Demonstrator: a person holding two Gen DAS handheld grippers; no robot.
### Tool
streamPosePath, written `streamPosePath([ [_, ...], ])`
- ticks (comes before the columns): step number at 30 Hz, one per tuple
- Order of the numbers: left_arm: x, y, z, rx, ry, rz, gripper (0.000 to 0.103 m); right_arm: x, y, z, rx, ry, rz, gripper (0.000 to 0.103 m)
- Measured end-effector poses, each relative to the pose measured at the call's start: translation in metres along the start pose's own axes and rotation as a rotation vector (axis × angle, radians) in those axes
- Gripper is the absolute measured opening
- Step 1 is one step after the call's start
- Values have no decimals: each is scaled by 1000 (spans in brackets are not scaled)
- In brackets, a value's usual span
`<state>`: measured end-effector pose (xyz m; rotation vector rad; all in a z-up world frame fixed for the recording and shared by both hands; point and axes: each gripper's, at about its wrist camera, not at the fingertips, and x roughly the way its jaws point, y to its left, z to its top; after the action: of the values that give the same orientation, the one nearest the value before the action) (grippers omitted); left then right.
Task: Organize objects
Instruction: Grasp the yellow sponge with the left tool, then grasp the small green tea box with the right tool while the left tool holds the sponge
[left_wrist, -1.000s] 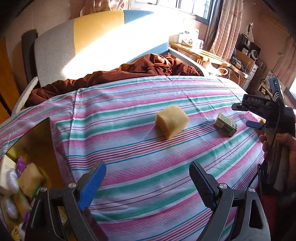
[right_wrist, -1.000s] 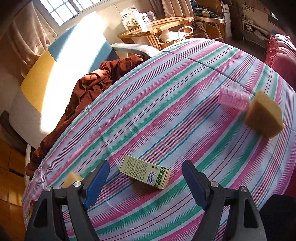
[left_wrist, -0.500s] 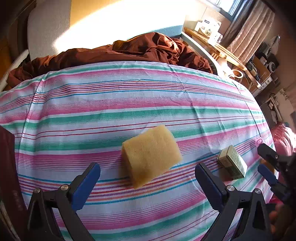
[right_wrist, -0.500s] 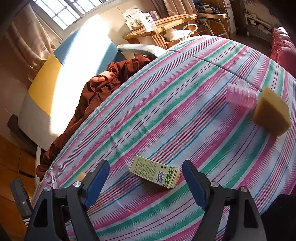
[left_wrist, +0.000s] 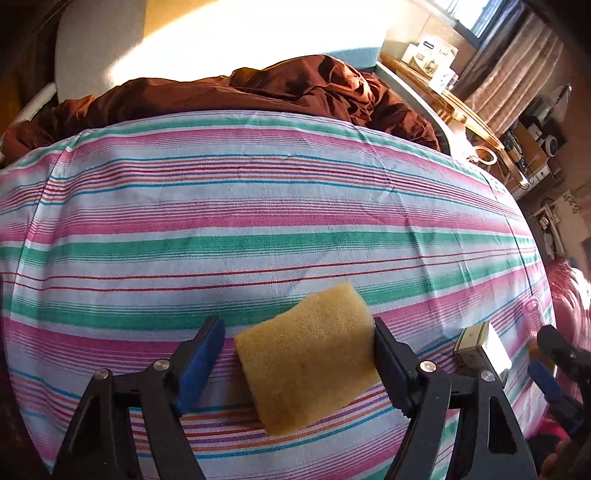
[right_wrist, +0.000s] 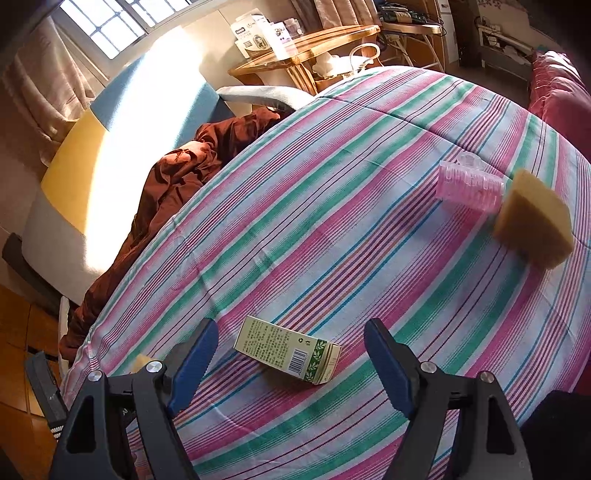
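A yellow sponge (left_wrist: 308, 354) lies on the striped cloth (left_wrist: 258, 221) between the fingers of my left gripper (left_wrist: 295, 328). The right finger touches its edge, the left finger stands a little apart, so the gripper is open around it. A small green carton (right_wrist: 288, 350) lies flat between the open fingers of my right gripper (right_wrist: 290, 332), untouched. It also shows in the left wrist view (left_wrist: 480, 350), with the right gripper (left_wrist: 554, 354) beside it. A second yellow sponge (right_wrist: 532, 225) and a pink plastic cup (right_wrist: 469, 184) lie at the far right.
A brown blanket (left_wrist: 277, 88) is bunched on the sofa behind the cloth. A wooden side table (right_wrist: 306, 51) with boxes stands beyond. A red cushion (right_wrist: 557, 92) lies at the right edge.
My left gripper has moved forward and down onto the sponge, and its fingers have narrowed around it. My right gripper has come slightly closer to the carton.
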<state>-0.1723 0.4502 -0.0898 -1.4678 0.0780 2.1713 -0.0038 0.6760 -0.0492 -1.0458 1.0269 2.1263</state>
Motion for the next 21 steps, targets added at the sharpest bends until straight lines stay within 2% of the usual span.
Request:
streamPosePath([
  [1,-5,0,-5,26,-4,-20,64,1,-1,0,2,3,-6,83],
  [2,-10,0,-10,46,-8,-21,63,2,-1,0,3,4,-14,83],
  [7,-34,0,-53,169,-35,-2,63,7,-2,0,4,23,-31,83],
  [14,-75,8,-129,300,-100,-26,61,19,15,-4,-77,69,-58,84],
  [18,-76,9,-141,318,-149,-27,61,27,12,-5,-49,106,-50,85],
  [21,-68,14,-134,281,-133,-54,62,25,11,-4,-36,95,-43,89],
])
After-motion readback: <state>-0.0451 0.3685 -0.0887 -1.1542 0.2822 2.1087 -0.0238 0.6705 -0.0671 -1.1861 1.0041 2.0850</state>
